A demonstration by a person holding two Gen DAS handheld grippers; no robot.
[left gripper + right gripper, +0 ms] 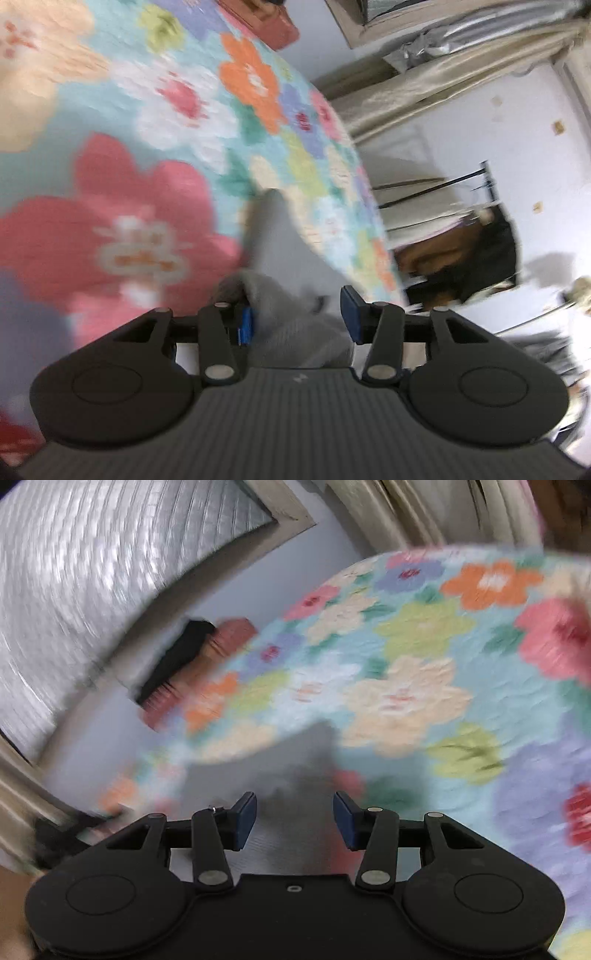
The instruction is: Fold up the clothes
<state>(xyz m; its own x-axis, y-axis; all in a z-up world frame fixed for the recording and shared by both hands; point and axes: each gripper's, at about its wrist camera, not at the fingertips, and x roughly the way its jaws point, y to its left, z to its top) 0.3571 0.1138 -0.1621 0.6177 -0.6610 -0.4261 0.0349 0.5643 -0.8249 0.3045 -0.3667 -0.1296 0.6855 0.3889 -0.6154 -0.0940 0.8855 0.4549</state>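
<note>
- No brand name, label or writing I can actually read in either view, and both are pretty motion-blurred; the only mark is a tiny pale logo on the ribbed body of the left gripper, too small to make out
- The grey garment lies on the floral bedspread, close to the bed's edge where the spread drops away toward the room
- Left wrist view: the garment's long axis runs from between the fingers up and slightly left, narrowing to a point out on the spread
- Left gripper's blue pads are set fairly wide, with bunched grey fabric filling the gap between them; fabric bulges over the left-side pad and touches it, but I can't tell if it touches the other one, so nothing looks pinched
- Right wrist view: the same grey garment spreads ahead of the right gripper as a blurry flat patch that reaches up to a corner on the bedspread
- Right gripper's fingers are wide apart too, with grey cloth lying under and between them, not clamped
- Past the bed edge: beige curtain, white wall and a silvery window covering
</note>
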